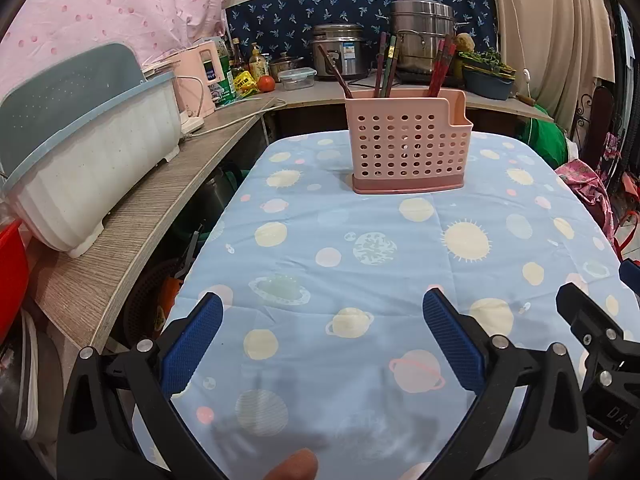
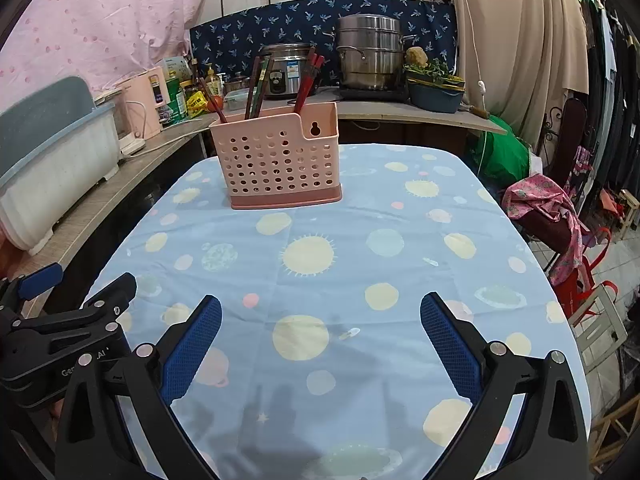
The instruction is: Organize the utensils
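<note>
We find the left gripper [image 1: 322,320] and right gripper [image 2: 320,320] spread wide, holding nothing; chopsticks [image 1: 386,66] stand in the basket [image 1: 406,146].

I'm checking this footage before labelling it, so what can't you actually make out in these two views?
- Lower ends of the chopsticks: both views, hidden inside the pink holder.
- How the holder is divided inside: both views, walls block it.
- Labels on the bottles on the far counter: both views, too small.
- Right gripper in the left wrist view: cut off by the right edge.
- Under the counter: left wrist view, dark and cluttered.
</note>
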Action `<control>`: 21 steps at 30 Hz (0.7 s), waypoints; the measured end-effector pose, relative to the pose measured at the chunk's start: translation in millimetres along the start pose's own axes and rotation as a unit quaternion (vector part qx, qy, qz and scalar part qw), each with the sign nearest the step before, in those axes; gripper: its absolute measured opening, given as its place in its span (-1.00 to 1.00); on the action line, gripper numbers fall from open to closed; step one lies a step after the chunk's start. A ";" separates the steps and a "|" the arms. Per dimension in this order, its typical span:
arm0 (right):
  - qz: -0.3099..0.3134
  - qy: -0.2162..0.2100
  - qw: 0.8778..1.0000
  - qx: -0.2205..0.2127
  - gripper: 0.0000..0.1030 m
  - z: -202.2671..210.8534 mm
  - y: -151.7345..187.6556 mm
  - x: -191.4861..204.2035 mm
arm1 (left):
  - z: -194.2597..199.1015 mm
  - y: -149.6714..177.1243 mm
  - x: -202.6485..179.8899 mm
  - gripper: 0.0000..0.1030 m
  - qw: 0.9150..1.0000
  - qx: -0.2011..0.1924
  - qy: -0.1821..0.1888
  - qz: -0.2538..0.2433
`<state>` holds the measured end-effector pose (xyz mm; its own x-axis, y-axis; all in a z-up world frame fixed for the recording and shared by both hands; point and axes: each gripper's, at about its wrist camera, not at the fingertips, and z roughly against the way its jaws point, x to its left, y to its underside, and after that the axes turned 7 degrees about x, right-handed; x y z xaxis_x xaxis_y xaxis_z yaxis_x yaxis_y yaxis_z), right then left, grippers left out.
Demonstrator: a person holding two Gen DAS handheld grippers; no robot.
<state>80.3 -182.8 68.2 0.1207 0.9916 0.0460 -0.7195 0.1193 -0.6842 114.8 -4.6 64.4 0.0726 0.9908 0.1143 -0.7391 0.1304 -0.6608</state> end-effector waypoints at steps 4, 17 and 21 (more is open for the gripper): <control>-0.003 -0.002 1.000 0.002 0.86 -1.1 0.1 -0.2 | 0.7 -0.3 -0.9 0.86 1.000 -0.002 -0.001 -0.001; -0.004 -0.001 1.000 0.001 0.86 -1.2 -0.5 0.0 | -2.8 -2.7 -4.4 0.86 1.000 0.003 -0.002 0.003; -0.005 -0.001 1.000 -0.001 0.86 -1.6 -2.0 -1.3 | -4.2 -5.4 -4.5 0.86 1.000 0.007 0.001 0.009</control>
<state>82.7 -184.4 68.4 0.1271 0.9904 0.0549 -0.7161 0.1299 -0.6858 121.3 -9.6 64.3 0.0616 0.9930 0.1008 -0.7498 0.1127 -0.6520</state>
